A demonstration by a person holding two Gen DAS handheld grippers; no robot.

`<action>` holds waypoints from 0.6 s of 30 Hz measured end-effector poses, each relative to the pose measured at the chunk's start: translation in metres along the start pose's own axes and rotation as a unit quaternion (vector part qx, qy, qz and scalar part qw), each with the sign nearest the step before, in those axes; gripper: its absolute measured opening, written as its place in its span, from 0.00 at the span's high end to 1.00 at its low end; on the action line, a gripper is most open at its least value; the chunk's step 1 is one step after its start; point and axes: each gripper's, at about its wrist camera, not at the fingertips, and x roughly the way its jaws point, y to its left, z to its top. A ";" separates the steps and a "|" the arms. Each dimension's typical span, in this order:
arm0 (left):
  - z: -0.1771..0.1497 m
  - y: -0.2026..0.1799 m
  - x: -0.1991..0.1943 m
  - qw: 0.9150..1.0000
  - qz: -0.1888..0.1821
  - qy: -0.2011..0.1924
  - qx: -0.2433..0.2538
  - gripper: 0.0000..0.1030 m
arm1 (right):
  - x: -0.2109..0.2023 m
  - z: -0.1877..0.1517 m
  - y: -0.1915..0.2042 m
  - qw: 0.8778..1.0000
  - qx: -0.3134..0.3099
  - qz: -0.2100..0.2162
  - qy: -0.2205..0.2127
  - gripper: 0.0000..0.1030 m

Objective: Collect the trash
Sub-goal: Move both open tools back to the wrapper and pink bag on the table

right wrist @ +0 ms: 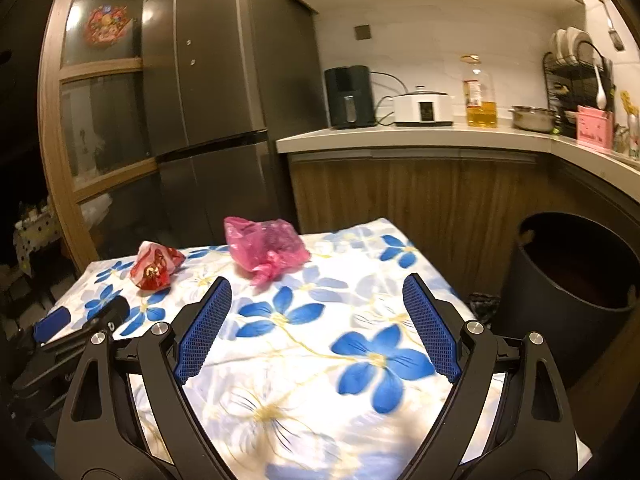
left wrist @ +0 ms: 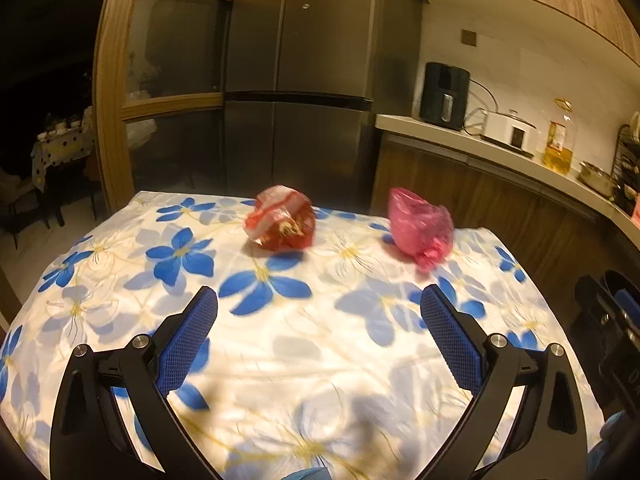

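Left wrist view: the left gripper (left wrist: 319, 308) stands with its blue-padded fingers (left wrist: 188, 340) spread wide, nothing between them, above the table (left wrist: 120, 320) covered in a blue-flowered cloth. A crumpled red wrapper (left wrist: 281, 223) lies on the cloth ahead, toward the far edge. A pink plastic bag (left wrist: 421, 227) lies to its right, apart from it.

Right wrist view: the right gripper (right wrist: 317, 298) is likewise spread wide and empty. The pink plastic bag (right wrist: 266, 247) lies just ahead, slightly left of centre; the red wrapper (right wrist: 155, 266) sits farther left. A dark round bin (right wrist: 568, 292) stands on the floor right of the table (right wrist: 304, 380). The left gripper's tip (right wrist: 80, 320) shows at left.
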 end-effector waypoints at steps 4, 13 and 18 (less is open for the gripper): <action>0.012 0.014 0.020 1.000 0.007 -0.003 -0.017 0.06 | 0.015 0.003 0.012 1.000 -0.006 0.009 0.000 0.16; 0.045 0.032 0.083 0.999 0.015 0.010 -0.047 0.06 | 0.044 0.005 0.030 1.000 -0.009 0.017 0.007 0.16; 0.053 0.032 0.115 0.998 0.027 0.021 -0.046 0.06 | 0.058 0.007 0.039 1.000 -0.013 0.016 0.007 0.16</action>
